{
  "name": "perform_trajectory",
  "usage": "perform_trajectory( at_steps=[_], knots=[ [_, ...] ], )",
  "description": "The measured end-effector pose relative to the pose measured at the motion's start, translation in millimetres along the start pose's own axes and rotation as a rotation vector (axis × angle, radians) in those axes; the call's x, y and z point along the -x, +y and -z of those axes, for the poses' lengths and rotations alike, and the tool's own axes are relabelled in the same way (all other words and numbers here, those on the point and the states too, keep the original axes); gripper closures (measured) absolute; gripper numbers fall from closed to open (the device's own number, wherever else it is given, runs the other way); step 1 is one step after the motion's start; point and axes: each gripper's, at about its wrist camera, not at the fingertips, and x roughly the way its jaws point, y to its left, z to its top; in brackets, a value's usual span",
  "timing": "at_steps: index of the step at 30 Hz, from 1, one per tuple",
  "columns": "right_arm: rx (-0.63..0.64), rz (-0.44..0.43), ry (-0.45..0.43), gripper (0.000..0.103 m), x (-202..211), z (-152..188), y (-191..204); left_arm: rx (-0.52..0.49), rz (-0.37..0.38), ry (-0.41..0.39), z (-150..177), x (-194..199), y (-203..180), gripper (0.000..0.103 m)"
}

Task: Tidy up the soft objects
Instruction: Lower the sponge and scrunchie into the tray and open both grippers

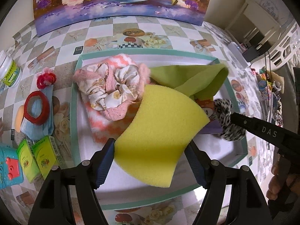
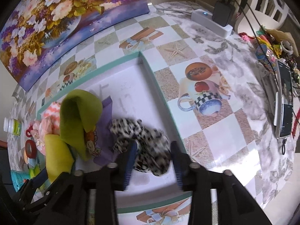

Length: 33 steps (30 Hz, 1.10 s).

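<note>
Sponge (image 1: pixel 159 131) in left gripper (image 1: pixel 151 159) – tray rim (image 1: pixel 75 101) near, scrunchie (image 2: pixel 142 146) beside

The sponge (image 1: pixel 159 129) is yellow, the folded cloth (image 1: pixel 196 78) lime green, and the scrunchie (image 2: pixel 142 146) black-and-white spotted. The tray (image 1: pixel 75 101) is white with a teal rim; the tablecloth (image 2: pixel 215 135) is checkered.

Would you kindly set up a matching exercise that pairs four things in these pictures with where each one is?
Things:
1. yellow sponge
2. black-and-white scrunchie
3. red tape roll
4. floral scrunchie

Places:
A. on the tablecloth, outside the tray
B. on the pink knit in the tray
C. between the left tongs' pads
D. in the tray by the right tongs

Pairs: 1-C, 2-D, 3-A, 4-B
</note>
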Motion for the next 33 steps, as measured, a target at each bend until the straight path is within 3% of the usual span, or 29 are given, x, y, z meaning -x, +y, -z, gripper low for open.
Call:
perform_trajectory(
  at_steps=[12,18,22,28,32,33],
  knots=[
    [0.003,0.008,-0.069,0.051,31.2,-0.7,2.6,-0.023,0.034,-0.085,-2.1,35.3,-3.6,0.022],
    [0.021,0.013,-0.068,0.051,32.3,0.0,6.9,-0.033,0.014,-0.066,-0.7,27.7,-4.6,0.022],
    [0.027,0.016,-0.068,0.051,32.3,0.5,8.6,-0.034,-0.017,-0.086,-1.4,28.8,-2.0,0.016],
    [0.048,0.024,-0.057,0.050,30.1,1.2,14.4,-0.017,-0.033,-0.107,-3.5,31.9,4.7,0.015],
    [0.068,0.036,-0.057,0.037,30.7,1.3,19.2,-0.005,-0.043,-0.128,-4.9,35.4,8.1,0.013],
    [0.072,0.041,-0.059,0.030,31.1,1.5,20.3,0.001,-0.049,-0.136,-5.4,36.6,9.6,0.006]
  ],
)
